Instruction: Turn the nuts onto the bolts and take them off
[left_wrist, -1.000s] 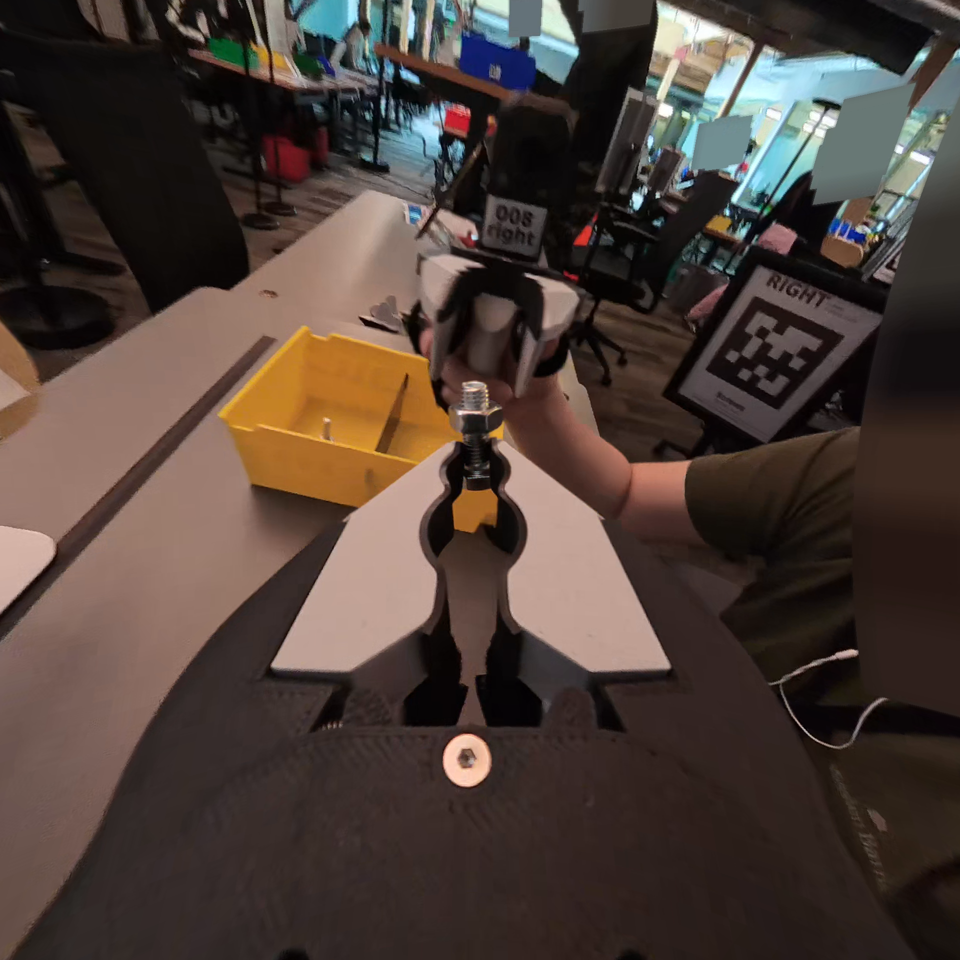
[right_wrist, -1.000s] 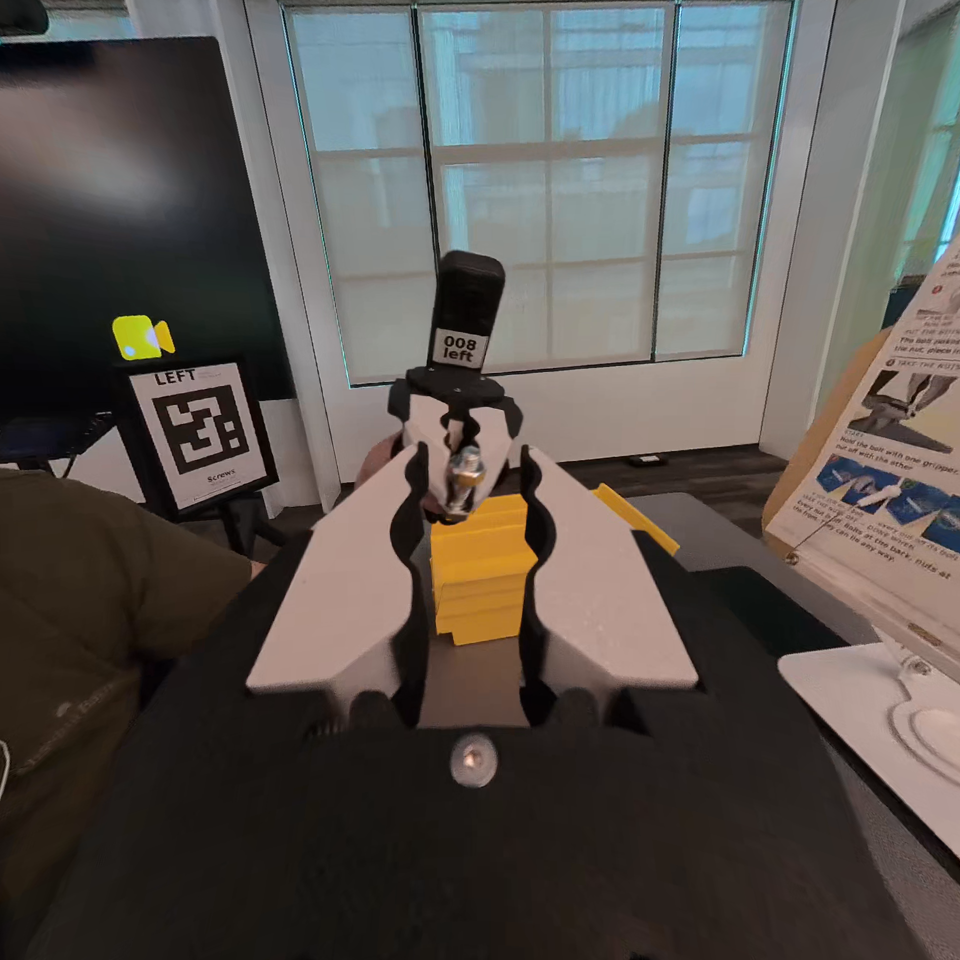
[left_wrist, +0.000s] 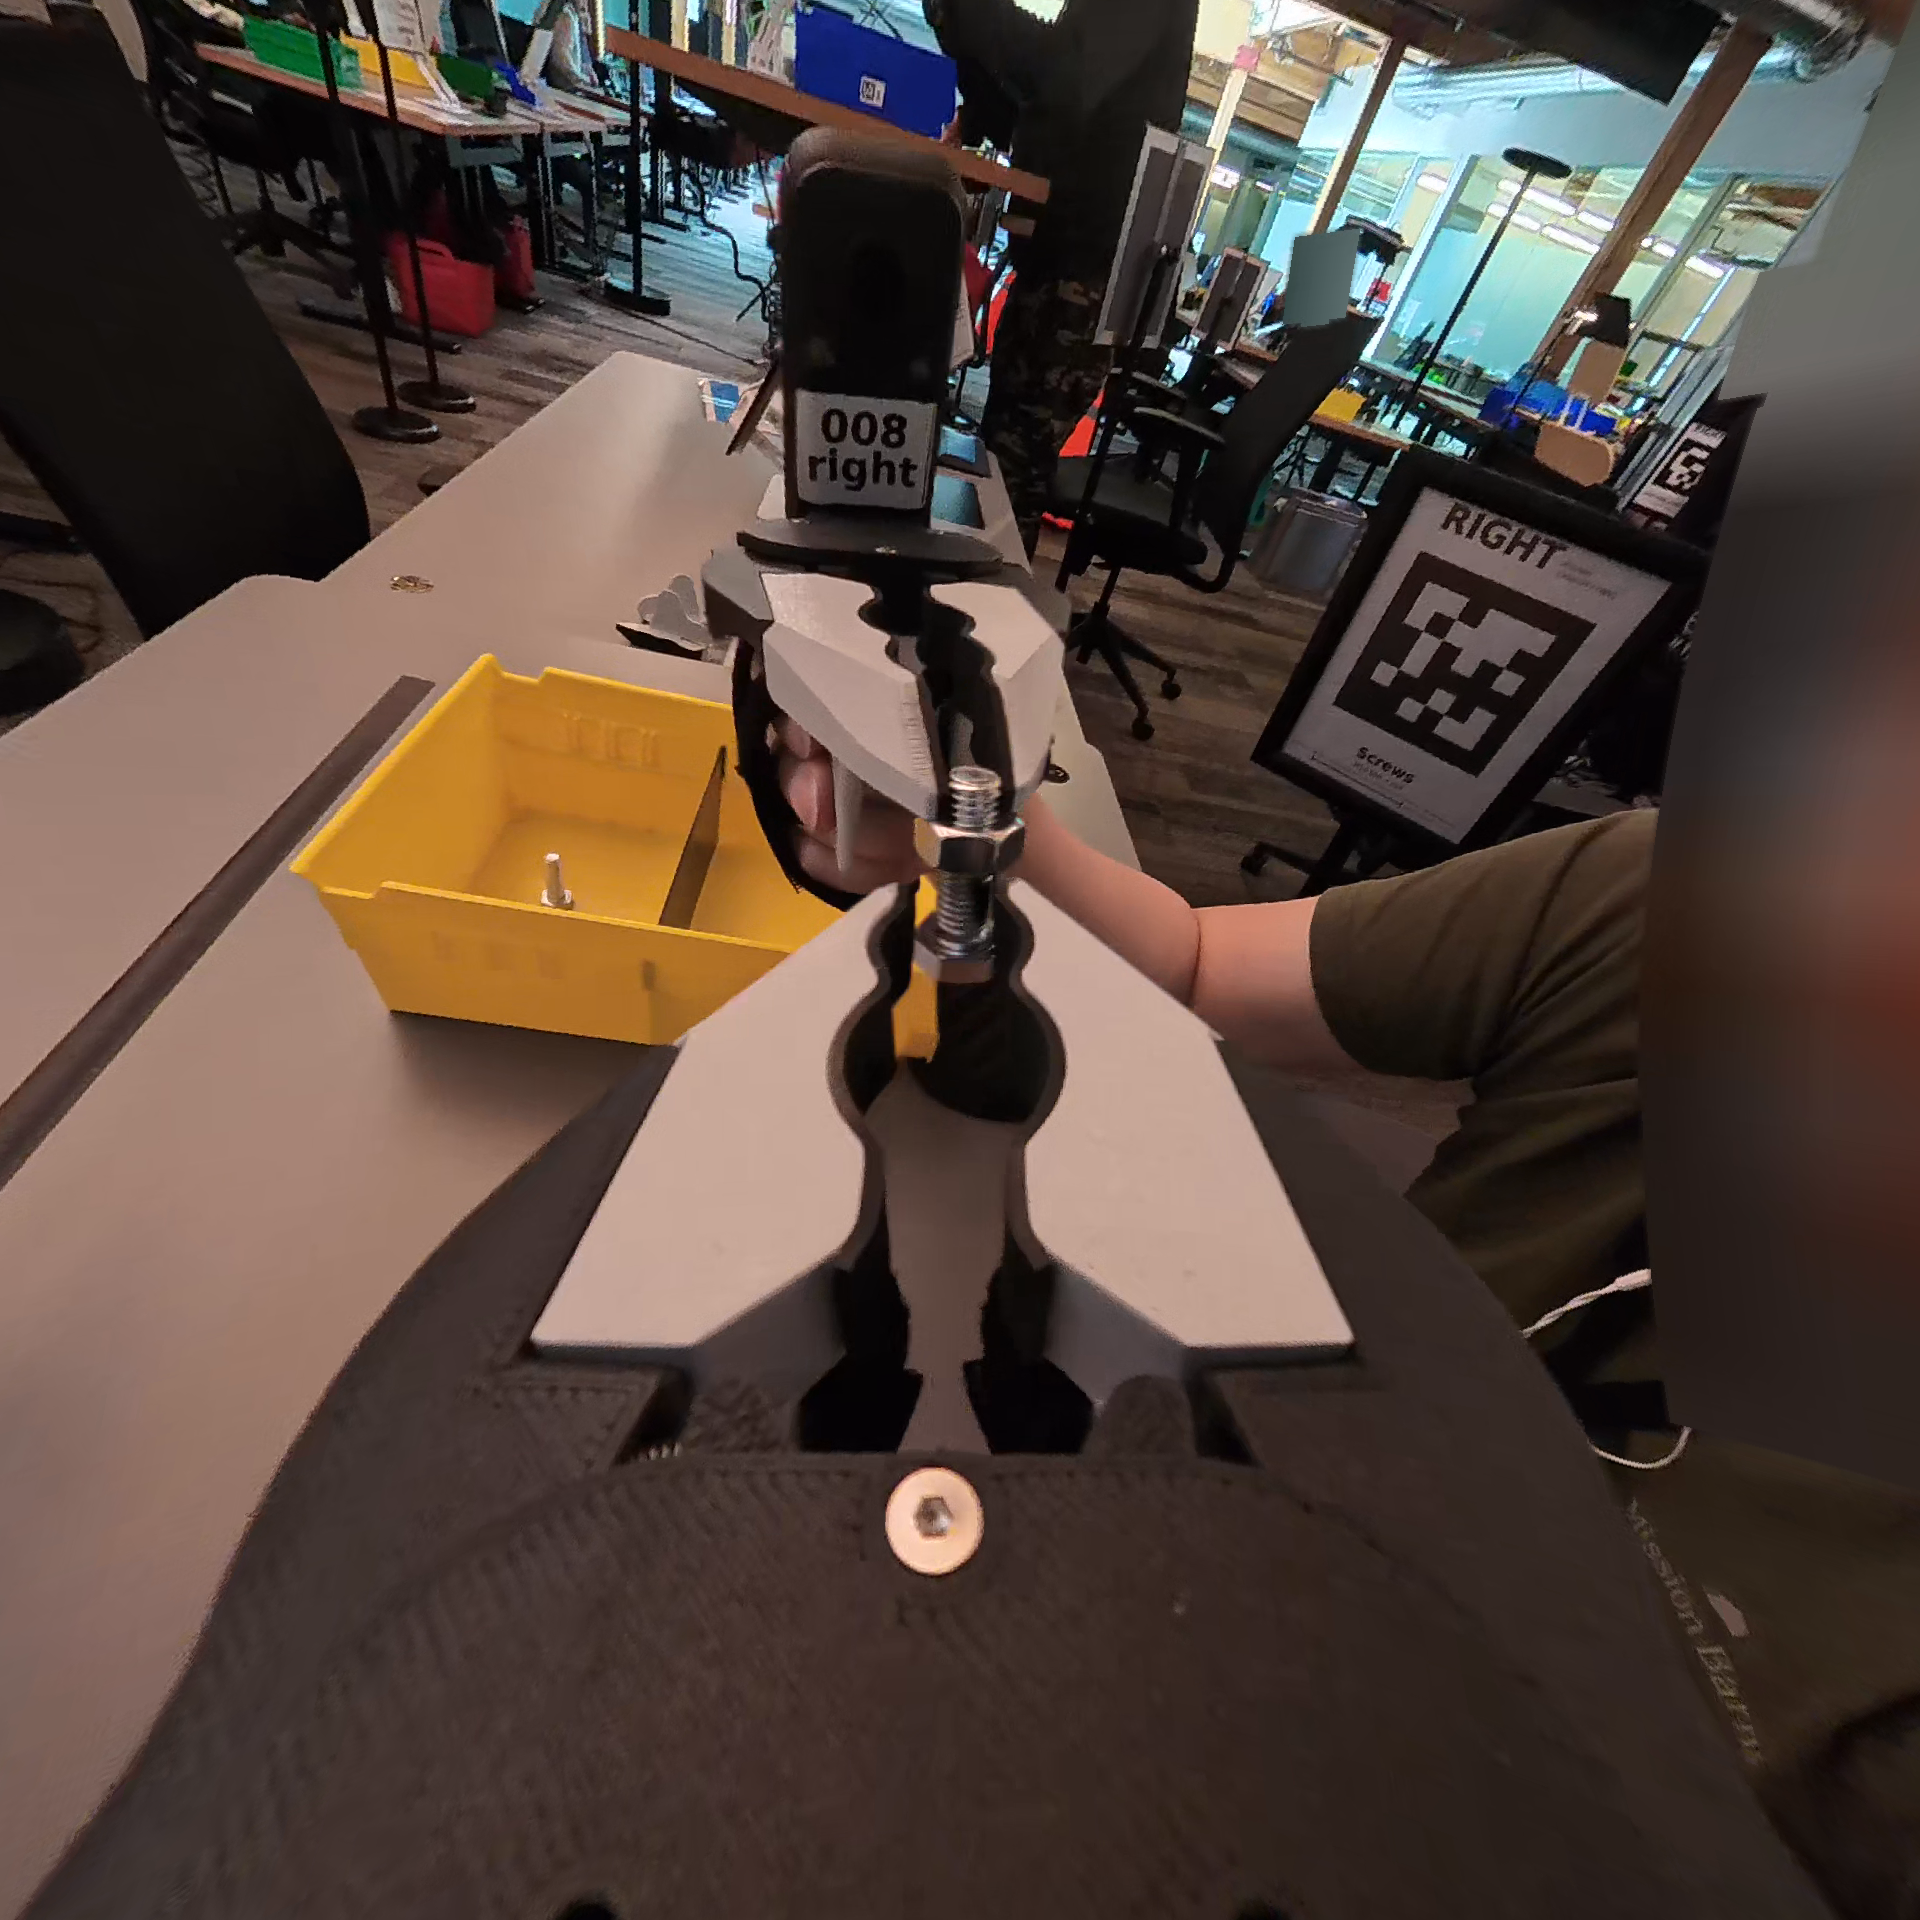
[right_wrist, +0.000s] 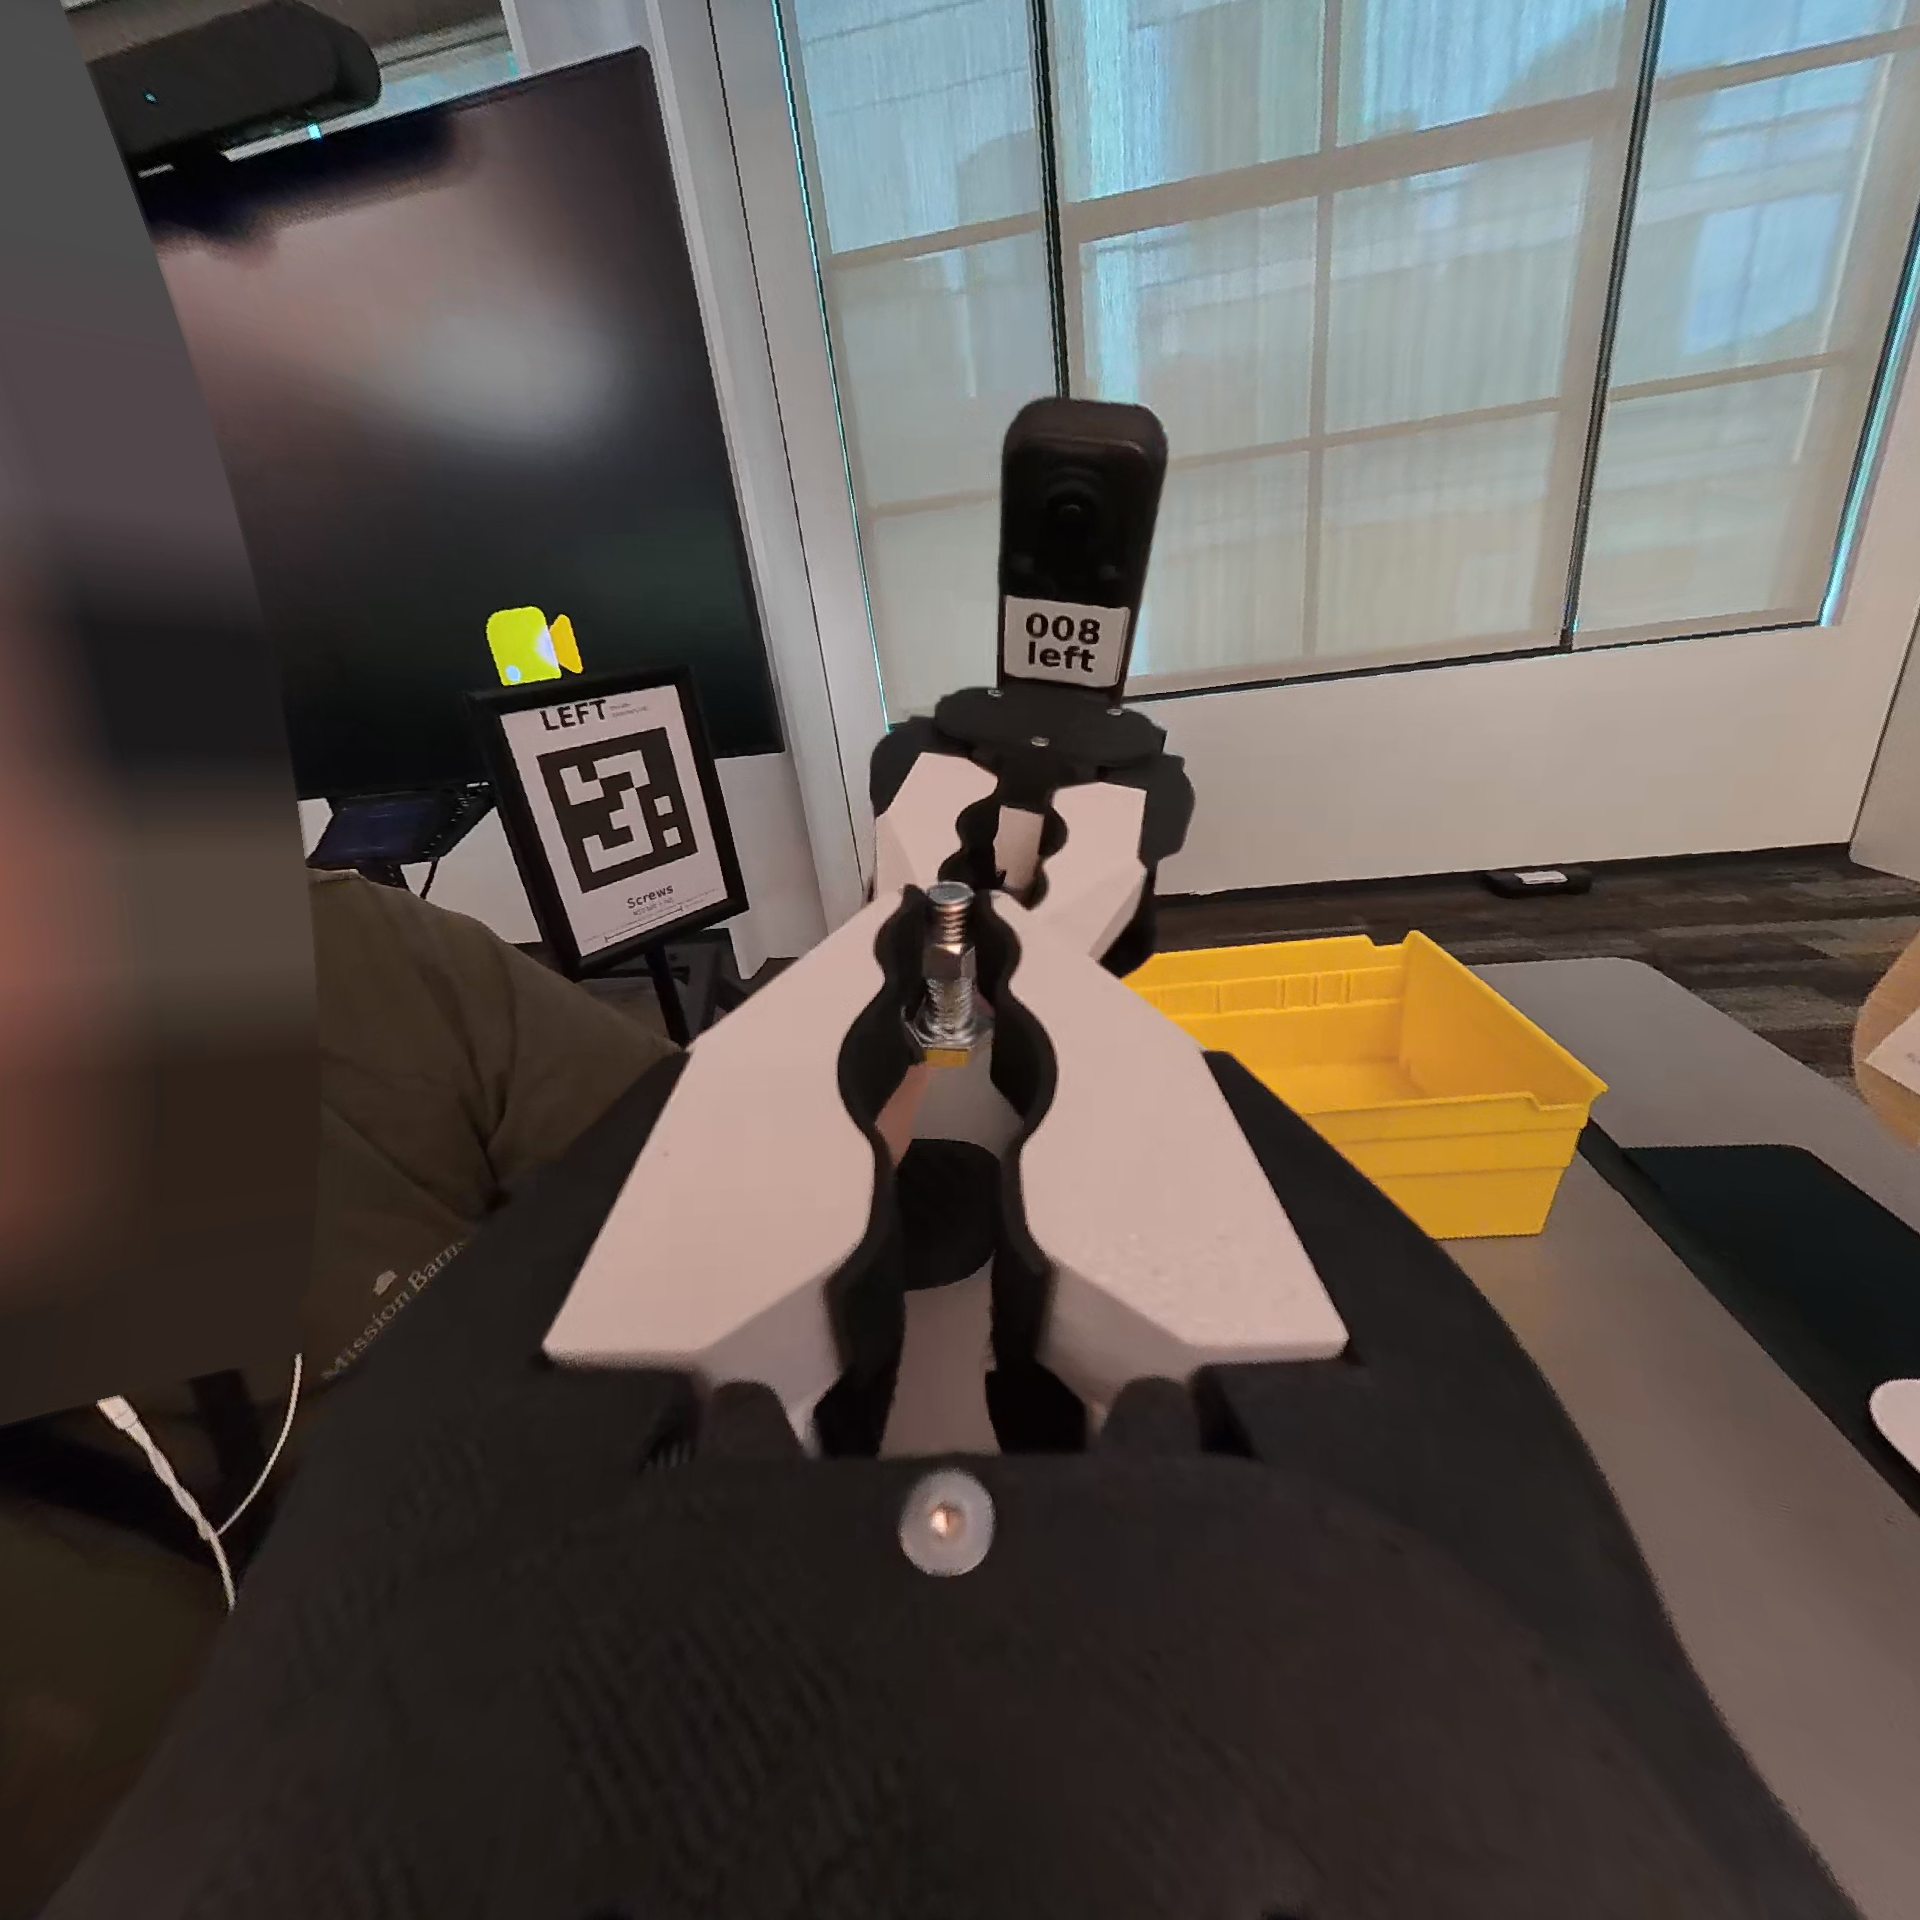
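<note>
Holding the small silver steel bolt (left_wrist: 961, 904) firm is our first concern. The left gripper (left_wrist: 951, 925), with grey flat-faced fingers lined in scalloped black padding, is clamped narrow on the bolt's lower shank, just above its hexagonal head. The bolt stands nearly upright in the air above the table's near edge. Partway up its ridged thread sits the bright six-sided steel nut (left_wrist: 971, 847), with bare thread showing above and below it.

The right gripper (right_wrist: 951, 914) meets it from the opposite side. Its matching fingers are drawn narrow about the nut and the threaded end, but we cannot tell whether the pads actually bite on the nut's flats.

We judge that this step goes best if we keep both tools in line with the bolt's axis, press the soft ribbed pads squarely on two opposite flats, and twist in short turns. The left should not yield, since smooth metal may slip against the padding and tilt the bolt.

Beyond the tools, a yellow moulded plastic bin (left_wrist: 499, 935) rests on the smooth matte grey table (left_wrist: 208, 1091). A thin dark divider (left_wrist: 698, 842) splits the bin, and a spare bolt (left_wrist: 553, 883) stands on its head in the nearer compartment. Farther off, a black-framed board with a chequered marker (left_wrist: 1455, 665) stands on the floor.
</note>
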